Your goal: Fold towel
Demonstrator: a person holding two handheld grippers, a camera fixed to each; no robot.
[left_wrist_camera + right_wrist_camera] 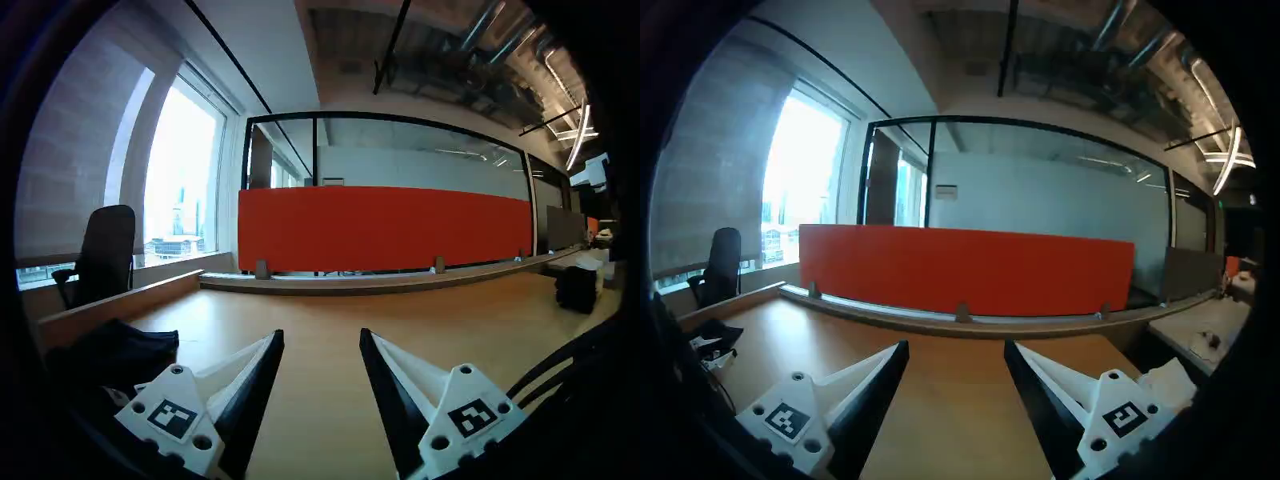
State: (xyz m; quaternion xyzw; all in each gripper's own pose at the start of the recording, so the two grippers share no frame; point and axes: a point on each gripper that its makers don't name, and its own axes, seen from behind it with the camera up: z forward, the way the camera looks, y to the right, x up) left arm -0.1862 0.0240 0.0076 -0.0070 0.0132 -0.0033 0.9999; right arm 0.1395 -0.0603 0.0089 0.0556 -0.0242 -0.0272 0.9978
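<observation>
Spread fingers of the left gripper [320,333] hold nothing above the wooden desk [336,308]; a dark cloth [120,352] lies to their left. Fingers of the right gripper [957,344] are likewise apart and empty; a crumpled white cloth, apparently the towel [1170,382], lies just beside the right-hand finger.

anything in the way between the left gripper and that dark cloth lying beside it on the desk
Nothing visible does. The dark cloth lies on the desk close beside the left gripper. It is off to the gripper's side rather than ahead of the open jaws, and no other object sits between them.
</observation>
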